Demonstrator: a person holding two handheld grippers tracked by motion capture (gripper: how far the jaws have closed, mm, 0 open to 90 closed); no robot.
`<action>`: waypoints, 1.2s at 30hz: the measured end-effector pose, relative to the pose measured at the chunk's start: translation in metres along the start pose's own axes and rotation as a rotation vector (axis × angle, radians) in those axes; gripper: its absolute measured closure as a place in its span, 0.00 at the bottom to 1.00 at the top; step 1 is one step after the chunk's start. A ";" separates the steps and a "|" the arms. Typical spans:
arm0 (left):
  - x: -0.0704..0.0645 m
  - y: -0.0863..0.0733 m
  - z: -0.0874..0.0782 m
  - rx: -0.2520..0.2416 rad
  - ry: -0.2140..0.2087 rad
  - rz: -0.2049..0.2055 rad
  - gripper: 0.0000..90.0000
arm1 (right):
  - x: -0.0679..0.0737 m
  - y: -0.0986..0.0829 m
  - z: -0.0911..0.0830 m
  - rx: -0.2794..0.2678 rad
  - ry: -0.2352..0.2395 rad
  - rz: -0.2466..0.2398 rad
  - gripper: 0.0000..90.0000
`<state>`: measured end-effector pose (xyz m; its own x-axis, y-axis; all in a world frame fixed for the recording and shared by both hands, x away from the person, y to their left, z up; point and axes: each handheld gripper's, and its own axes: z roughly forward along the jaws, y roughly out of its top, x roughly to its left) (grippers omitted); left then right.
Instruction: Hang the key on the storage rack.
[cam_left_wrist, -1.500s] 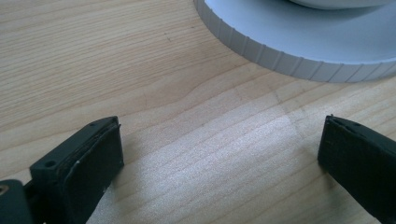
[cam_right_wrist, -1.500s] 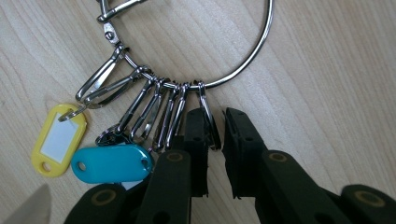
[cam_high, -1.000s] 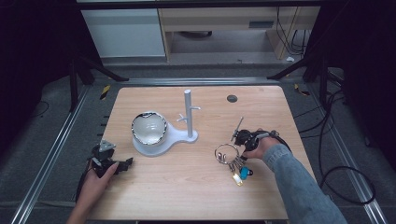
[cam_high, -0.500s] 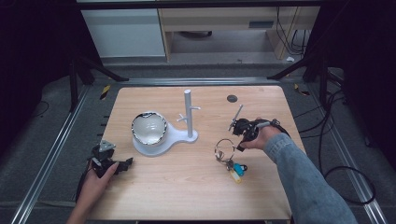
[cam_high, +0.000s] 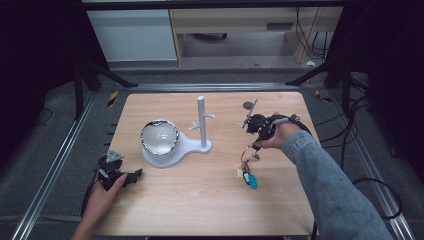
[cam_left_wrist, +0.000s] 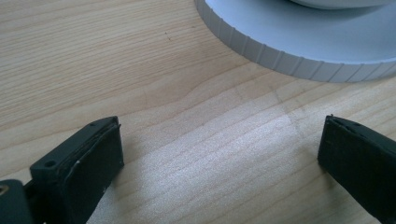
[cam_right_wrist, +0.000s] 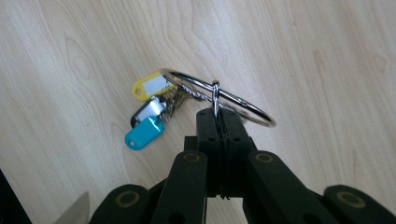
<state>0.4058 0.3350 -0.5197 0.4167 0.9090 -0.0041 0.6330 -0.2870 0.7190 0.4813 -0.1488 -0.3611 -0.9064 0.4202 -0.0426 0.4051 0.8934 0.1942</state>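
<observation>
My right gripper (cam_right_wrist: 219, 114) is shut on a metal key ring (cam_right_wrist: 243, 100) and holds it above the table. Yellow, black and blue key tags (cam_right_wrist: 144, 123) hang from the ring. In the high view the right gripper (cam_high: 255, 145) is right of the white stand, with the key ring (cam_high: 247, 152) below it and the tags (cam_high: 247, 177) trailing toward the table. The white stand (cam_high: 201, 122) has a post with small pegs and a round base holding a bowl (cam_high: 160, 137). My left gripper (cam_high: 132, 176) rests open at the table's front left, its jaws facing the stand base (cam_left_wrist: 299, 56).
A small dark disc (cam_high: 247, 105) lies near the table's (cam_high: 200, 200) far right. Metal rails run along both sides of the table. A cable trails from the right gripper off the right edge.
My right gripper has lifted the key ring off the table and moved it away from me, toward the far right. The left gripper has stayed put.
</observation>
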 end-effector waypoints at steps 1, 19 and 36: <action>0.000 0.000 0.000 0.000 0.000 0.000 0.00 | 0.000 0.000 0.000 0.000 0.000 0.000 0.98; 0.000 0.000 0.000 0.000 0.000 -0.002 0.00 | -0.013 0.012 -0.034 -0.011 -0.014 0.028 0.98; 0.000 0.000 0.000 0.000 0.000 -0.001 0.00 | -0.011 0.030 -0.075 -0.012 -0.051 0.001 0.98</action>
<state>0.4058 0.3350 -0.5197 0.4163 0.9092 -0.0045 0.6333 -0.2864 0.7190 0.4942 -0.1385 -0.2816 -0.8988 0.4285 -0.0923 0.4038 0.8914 0.2058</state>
